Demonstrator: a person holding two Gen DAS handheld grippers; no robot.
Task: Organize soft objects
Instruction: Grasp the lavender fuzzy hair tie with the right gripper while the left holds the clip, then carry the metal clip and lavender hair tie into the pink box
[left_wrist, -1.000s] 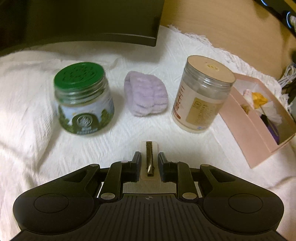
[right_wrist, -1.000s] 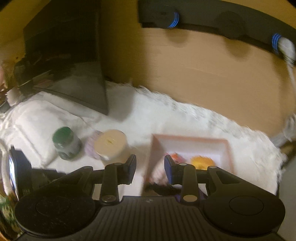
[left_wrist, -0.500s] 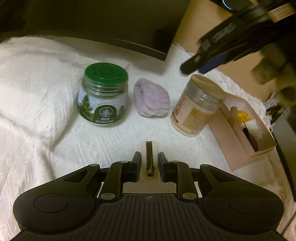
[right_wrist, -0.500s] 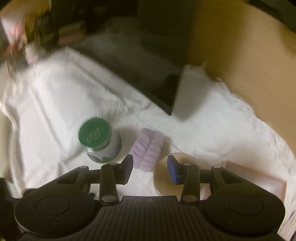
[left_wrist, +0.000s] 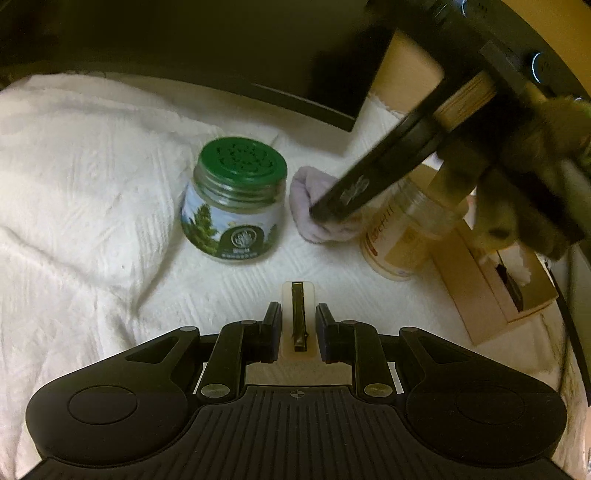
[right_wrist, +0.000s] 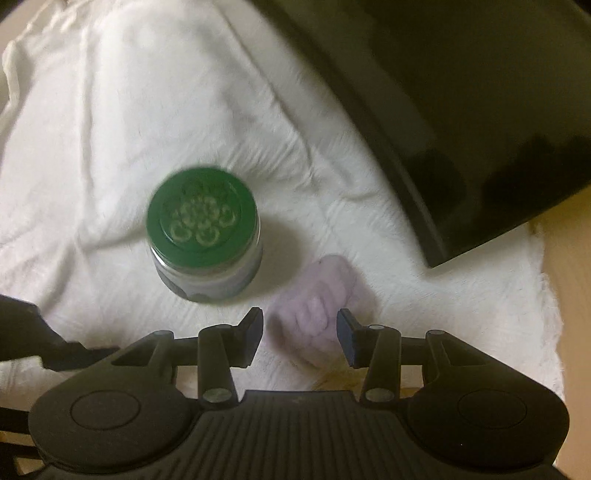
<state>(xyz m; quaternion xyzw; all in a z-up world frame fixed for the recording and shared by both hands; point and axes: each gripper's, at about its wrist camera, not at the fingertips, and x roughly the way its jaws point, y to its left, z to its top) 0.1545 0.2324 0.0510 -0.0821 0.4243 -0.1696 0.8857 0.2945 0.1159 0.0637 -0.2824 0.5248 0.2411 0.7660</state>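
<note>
Lilac headband (right_wrist: 317, 291) blurred, half hidden behind right claw (right_wrist: 300, 334)

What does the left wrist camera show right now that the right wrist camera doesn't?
Only the left wrist view shows the clear beige-lidded jar, the pink box beside it, and the small clip held in the left tool. Only the right wrist view shows the right tool open, its fingers either side of the purple soft roll. Both show the green-lidded jar, the purple roll and the white cloth.
</note>
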